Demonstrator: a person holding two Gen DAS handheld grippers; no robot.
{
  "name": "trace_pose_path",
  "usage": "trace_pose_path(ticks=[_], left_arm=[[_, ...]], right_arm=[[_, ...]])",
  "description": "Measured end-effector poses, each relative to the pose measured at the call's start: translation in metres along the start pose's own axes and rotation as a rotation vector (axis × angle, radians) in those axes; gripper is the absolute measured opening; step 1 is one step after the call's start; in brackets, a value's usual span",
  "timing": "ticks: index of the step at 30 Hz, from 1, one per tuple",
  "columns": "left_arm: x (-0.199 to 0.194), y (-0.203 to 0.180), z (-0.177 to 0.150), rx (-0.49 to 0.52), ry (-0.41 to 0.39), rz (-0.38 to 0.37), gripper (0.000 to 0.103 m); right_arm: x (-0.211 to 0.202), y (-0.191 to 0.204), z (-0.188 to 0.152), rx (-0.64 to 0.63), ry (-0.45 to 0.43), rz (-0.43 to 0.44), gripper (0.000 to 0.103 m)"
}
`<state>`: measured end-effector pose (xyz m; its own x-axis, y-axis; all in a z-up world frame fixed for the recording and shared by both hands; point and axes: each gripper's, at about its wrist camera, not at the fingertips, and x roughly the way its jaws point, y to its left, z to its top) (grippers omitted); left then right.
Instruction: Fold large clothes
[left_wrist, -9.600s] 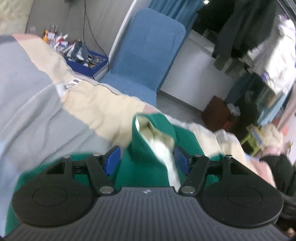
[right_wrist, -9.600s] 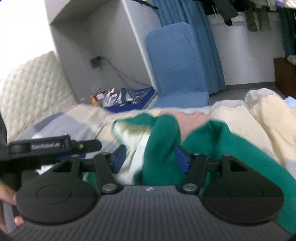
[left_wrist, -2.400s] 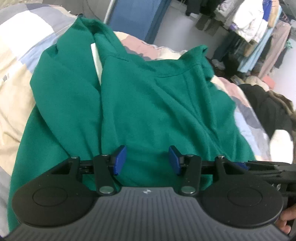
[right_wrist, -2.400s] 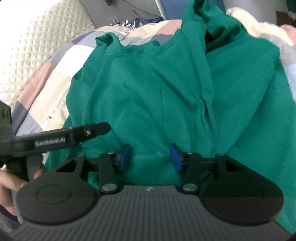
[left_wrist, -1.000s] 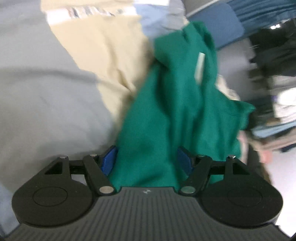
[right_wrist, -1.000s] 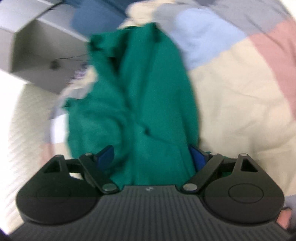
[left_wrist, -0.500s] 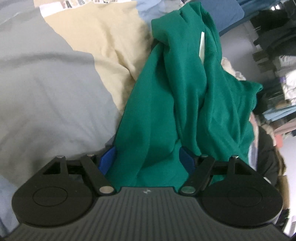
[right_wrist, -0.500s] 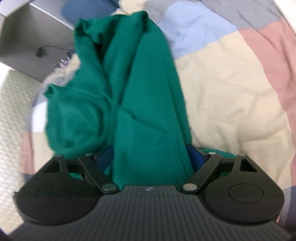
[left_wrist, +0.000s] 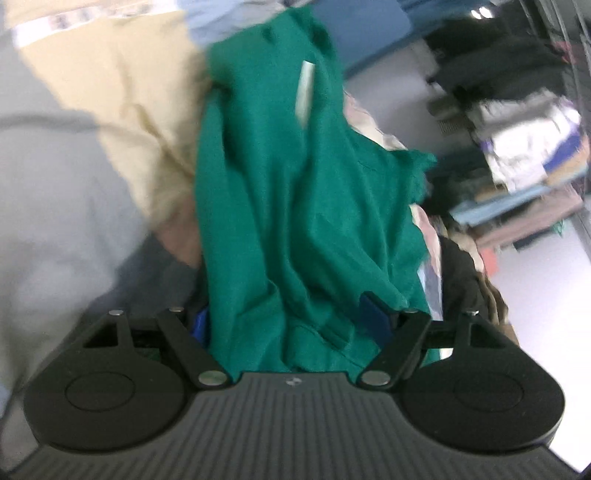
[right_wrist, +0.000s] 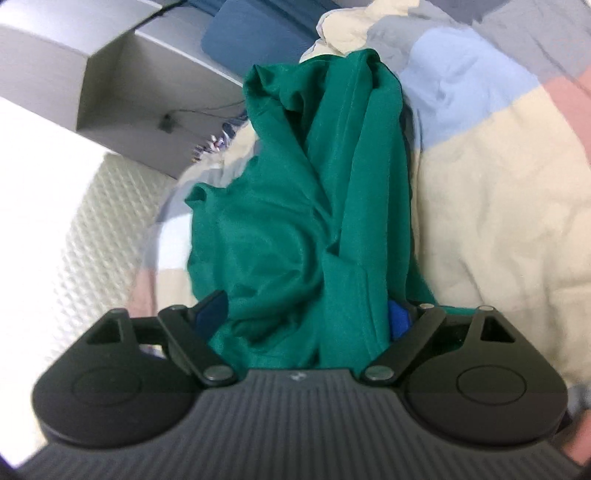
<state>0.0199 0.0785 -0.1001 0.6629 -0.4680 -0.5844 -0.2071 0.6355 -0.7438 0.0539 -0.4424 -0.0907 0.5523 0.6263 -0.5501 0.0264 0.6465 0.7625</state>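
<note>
A: Where is the green garment (left_wrist: 295, 221)?

B: It hangs bunched over the patchwork quilt (right_wrist: 498, 184), gathered between both claws.

A: Clenched?

B: The left gripper (left_wrist: 291, 321) and right gripper (right_wrist: 304, 314) stand wide with cloth filling them; a real pinch cannot be told.

A: Handling?

B: Soft, limp, light. Hem corners look best.

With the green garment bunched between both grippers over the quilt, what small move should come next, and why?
Probably draw the two grippers apart: the green garment hangs in twisted folds from the left gripper and right gripper, so spreading it should flatten it over the quilt before any fold.
</note>
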Motion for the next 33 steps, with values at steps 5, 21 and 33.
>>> trace_pose_path(ticks=[5,21,33], left_arm=[[0.013,0.01,-0.004,-0.029,0.076,0.188,0.081],[0.034,0.0,-0.011,-0.004,0.154,0.126,0.081],[0.001,-0.011,-0.006,-0.011,0.071,0.126,0.009]], right_arm=[[0.018,-0.01,0.001,0.03,0.04,-0.224,0.085],[0.016,0.001,-0.006,-0.043,0.05,-0.025,0.088],[0.009,0.012,-0.004,-0.086,0.075,-0.106,0.016]])
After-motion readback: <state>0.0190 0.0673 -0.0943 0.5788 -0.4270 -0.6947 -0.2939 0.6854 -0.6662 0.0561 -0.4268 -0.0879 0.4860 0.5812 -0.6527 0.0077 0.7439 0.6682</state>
